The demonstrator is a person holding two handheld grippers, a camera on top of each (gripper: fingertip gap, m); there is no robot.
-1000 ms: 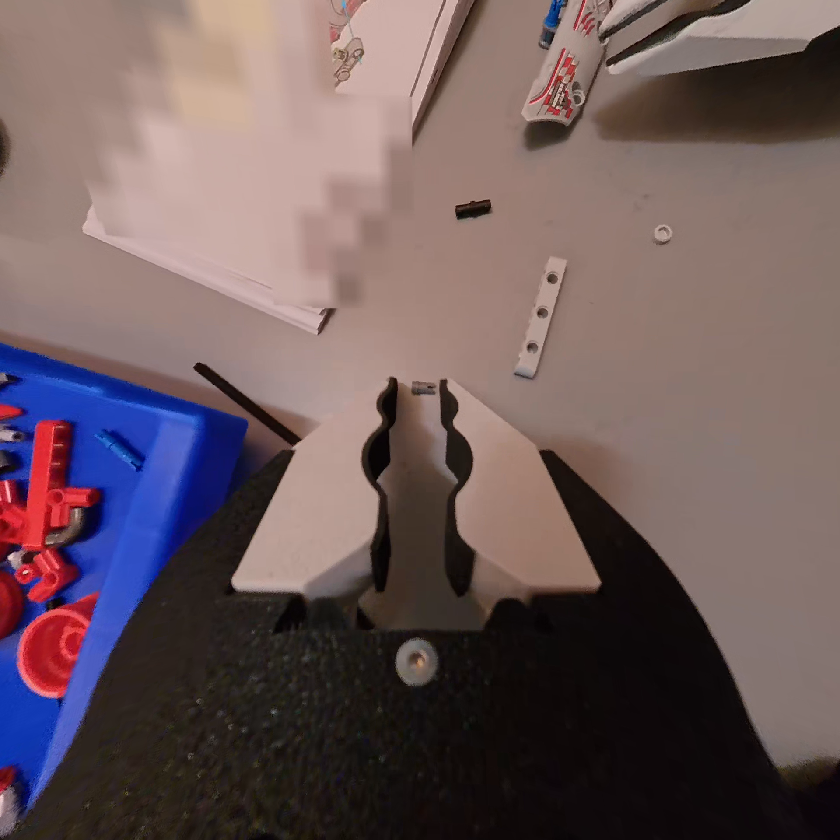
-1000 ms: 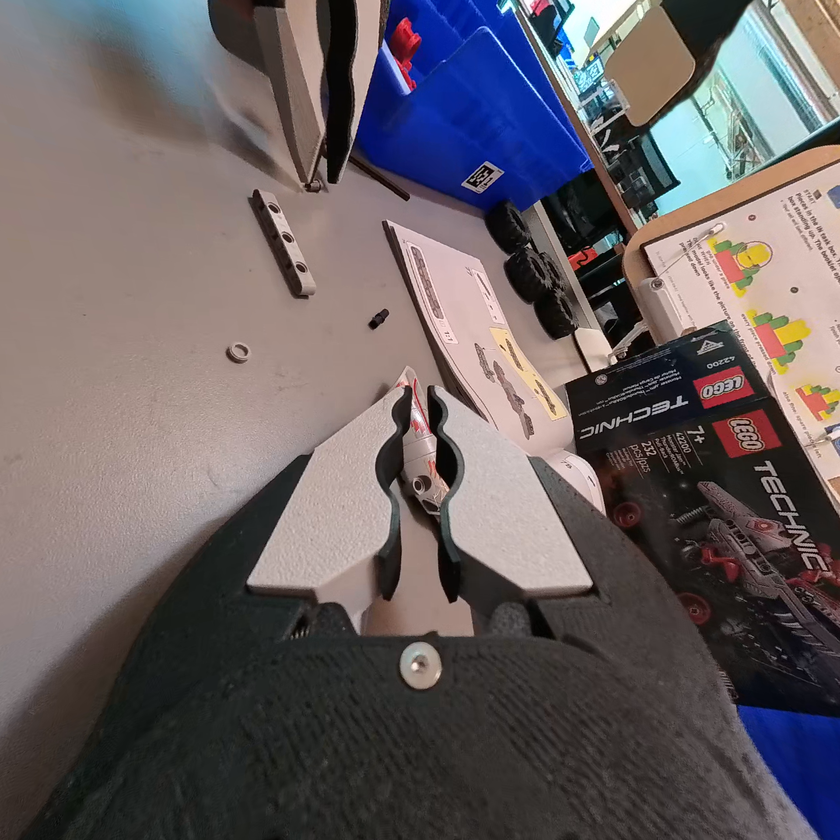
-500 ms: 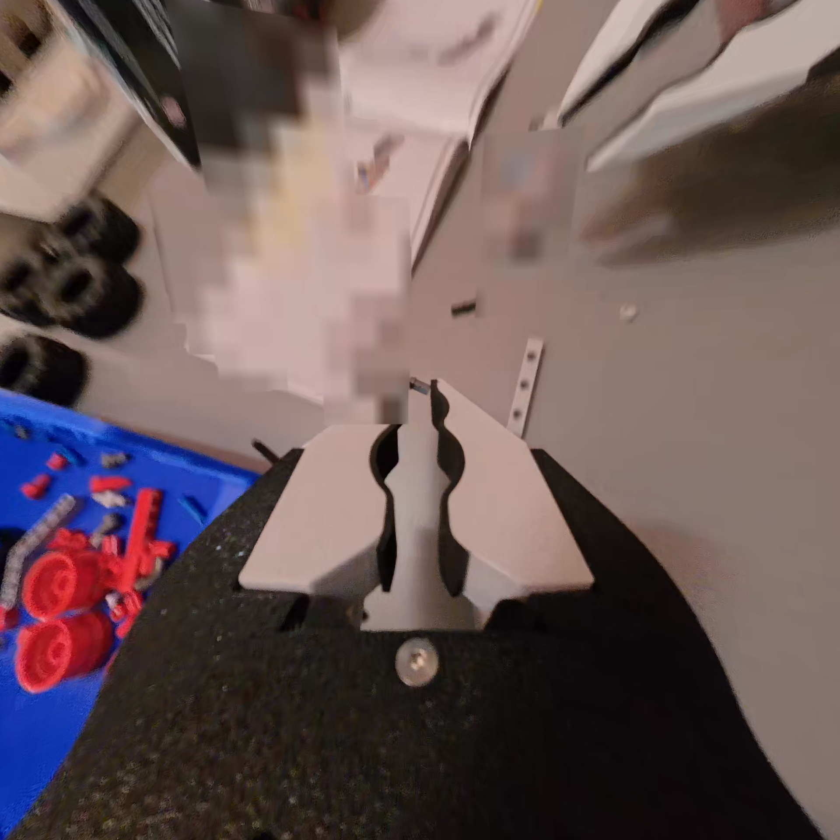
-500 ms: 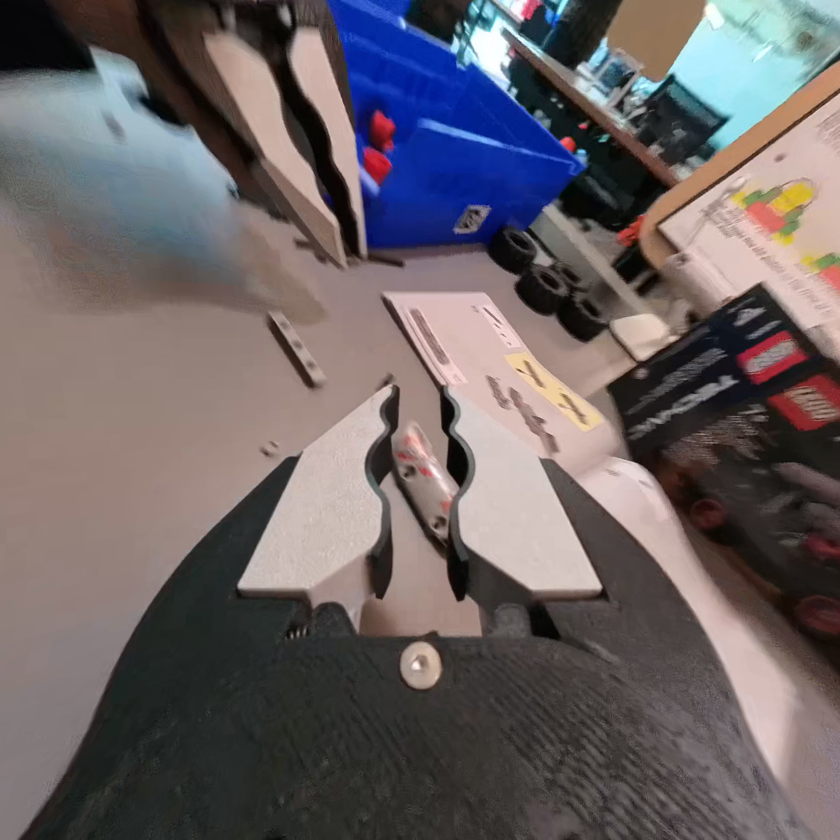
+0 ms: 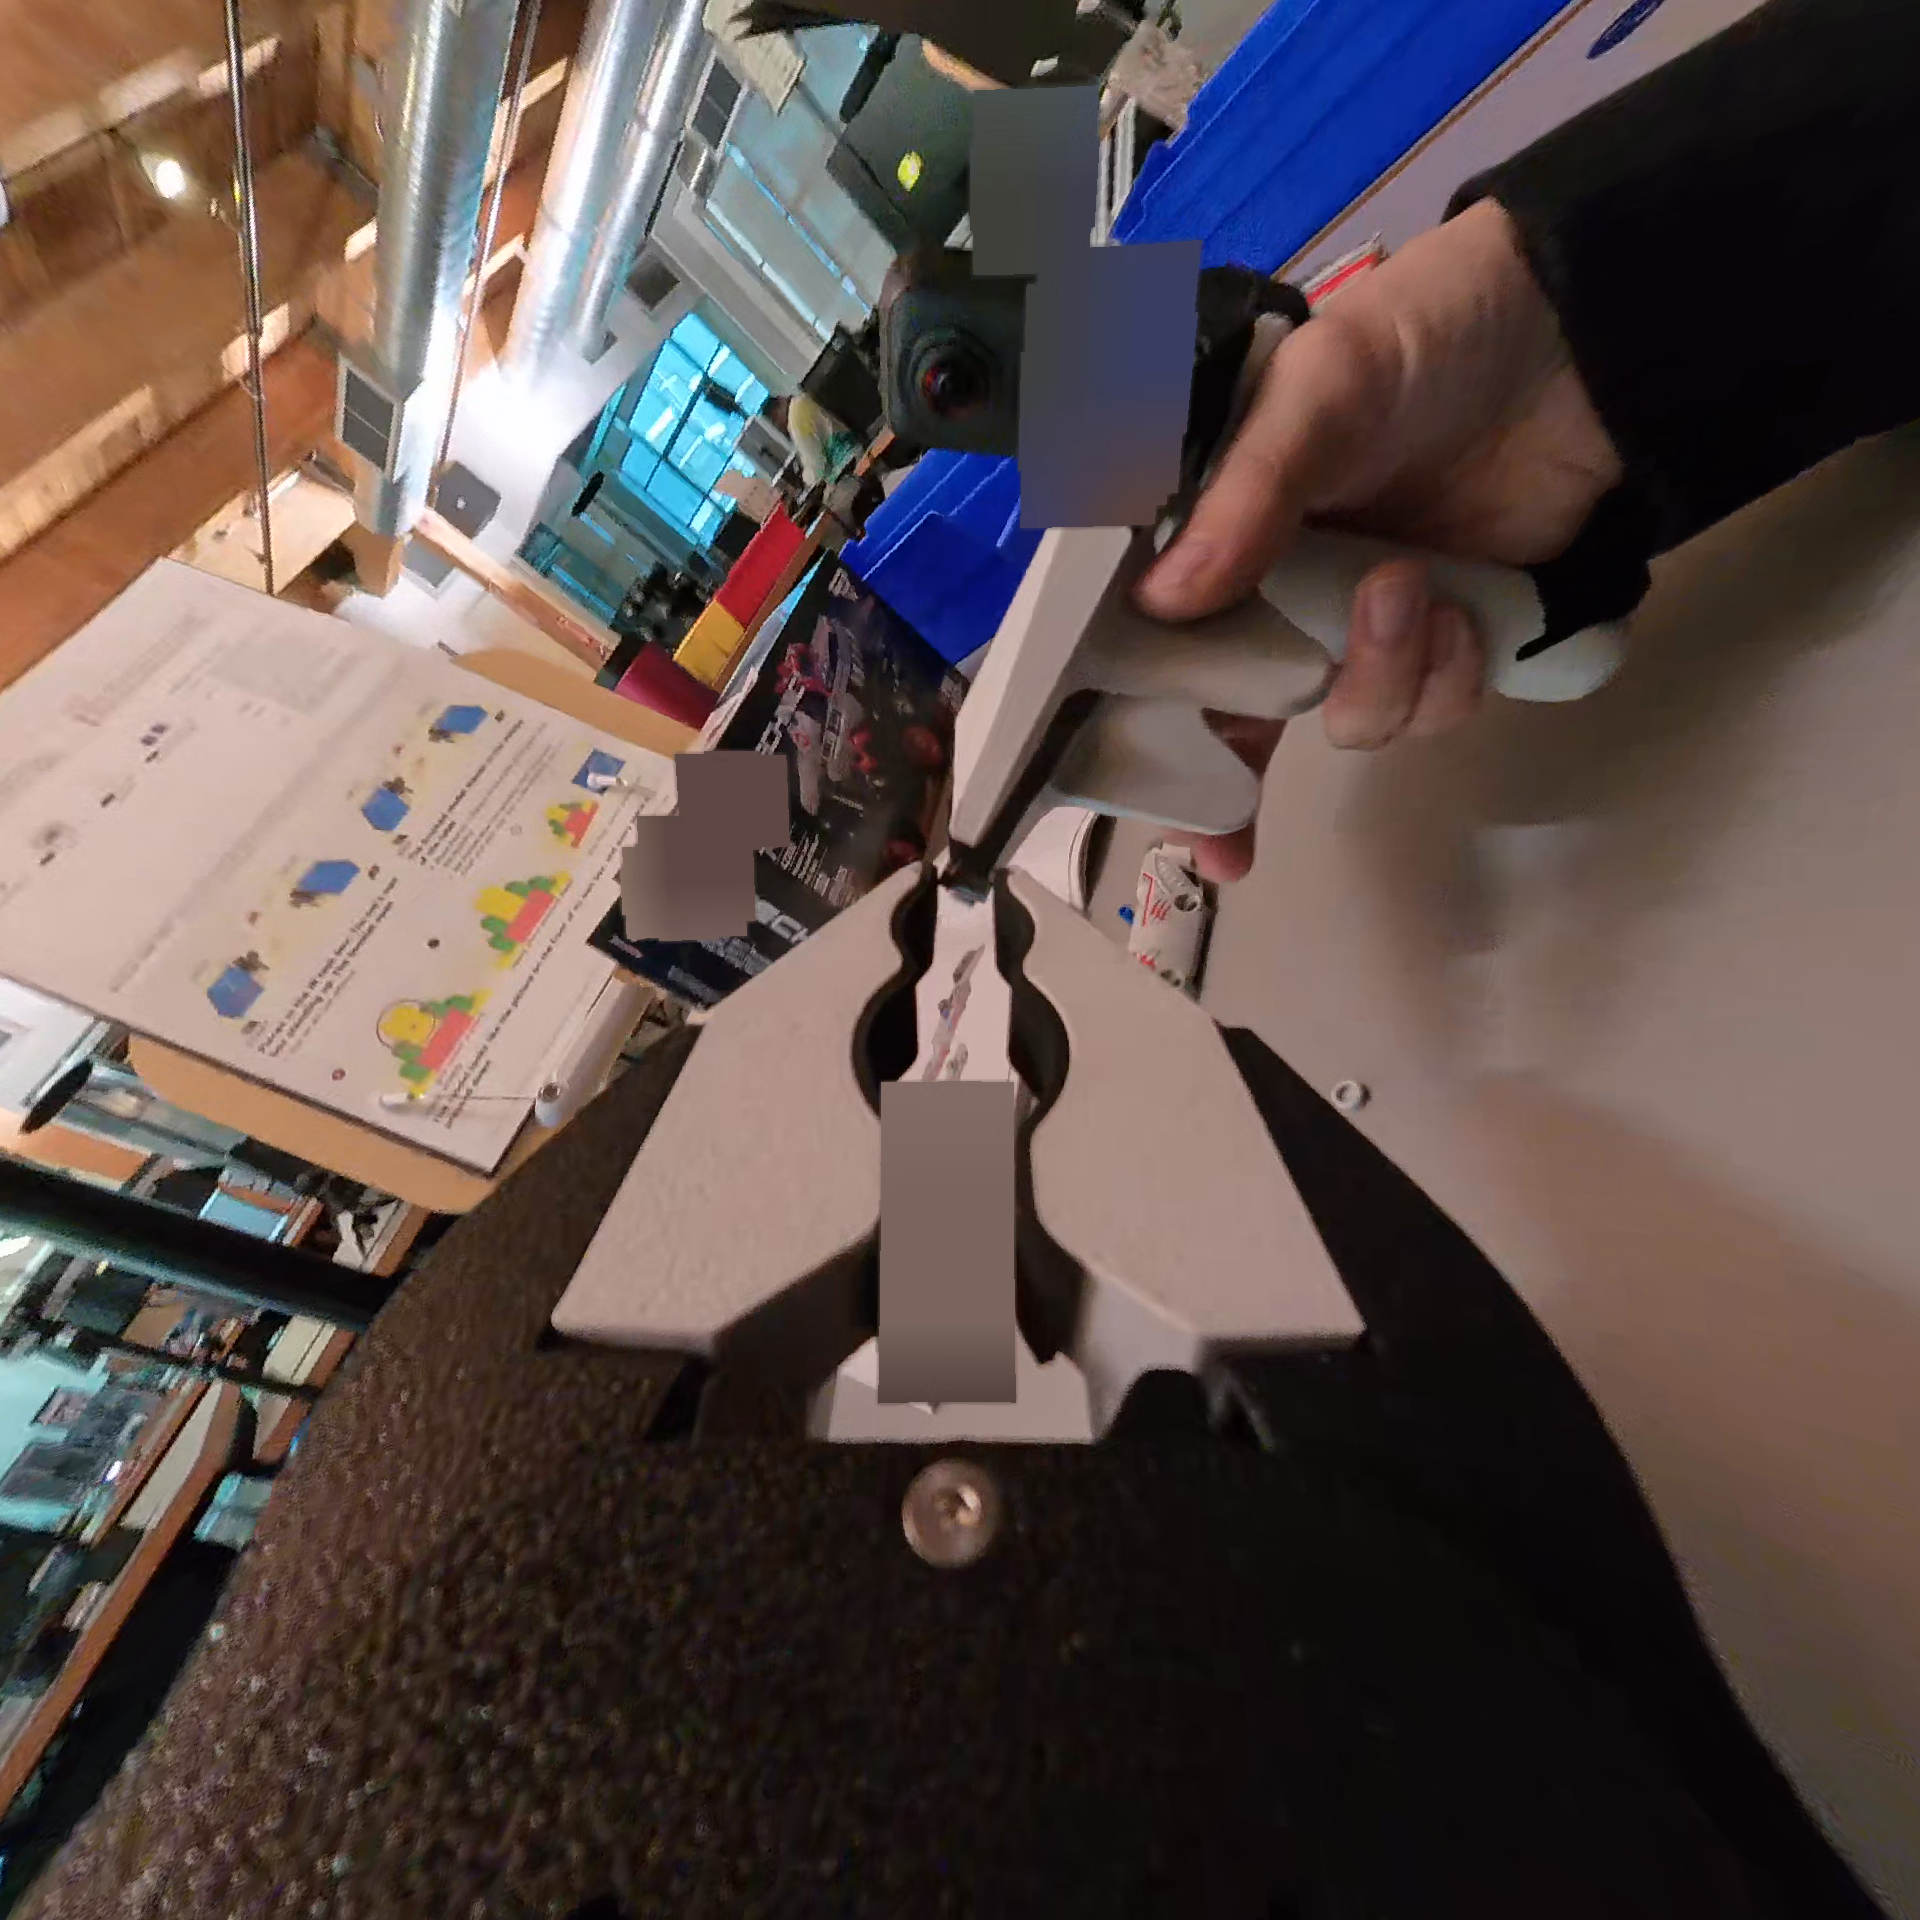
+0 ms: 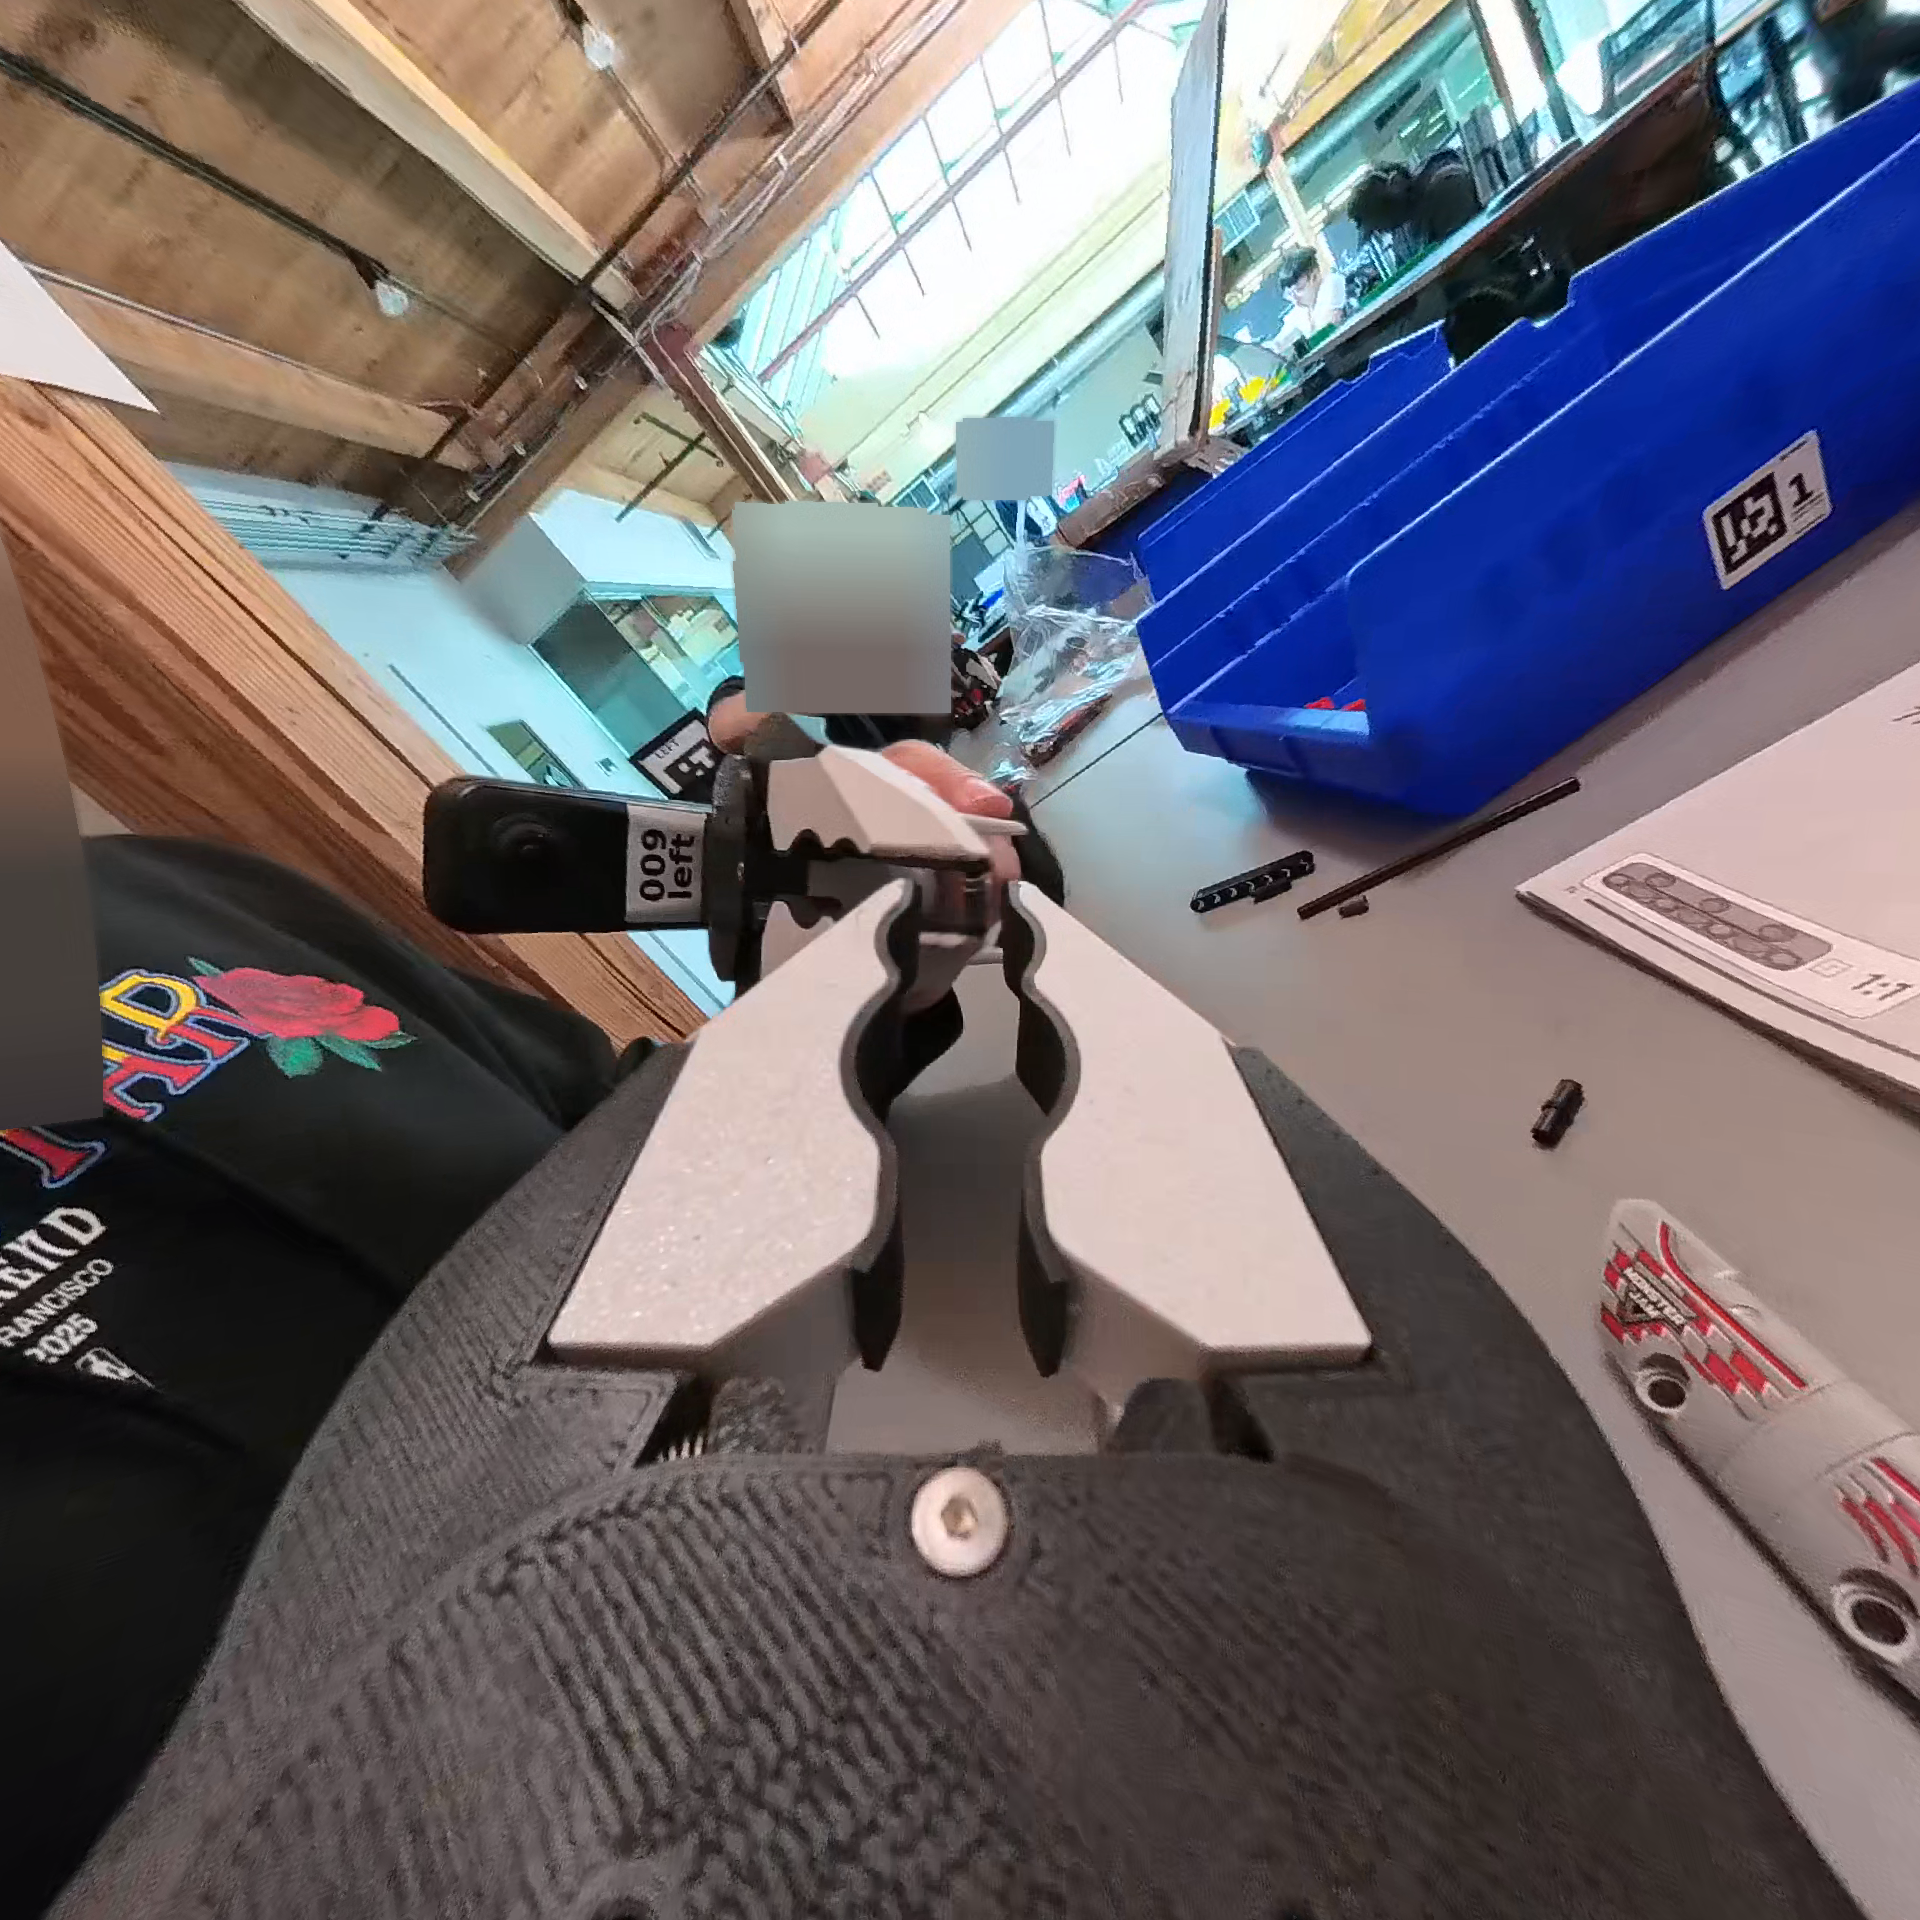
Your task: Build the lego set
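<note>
Grey tabletop (image 6: 1299, 1039), wooden ceiling beams (image 6: 416, 156), silver ducts (image 5: 416, 260) overhead, bright windows (image 6: 935, 260), clear plastic bag (image 6: 1060, 613) on far bench, illustrated poster board (image 5: 312, 852).

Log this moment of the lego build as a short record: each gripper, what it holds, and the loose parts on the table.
left gripper: raised off the table, tips nipping a small grey pin
right gripper: open, empty, tips meeting the left gripper's tips
printed panel: lying on the table, right of the right gripper, ungripped
black pin: loose, between panel and booklet
booklet: flat on the table
black axle: beside the blue bin
stage: pin and right gripper brought together in the air
</note>
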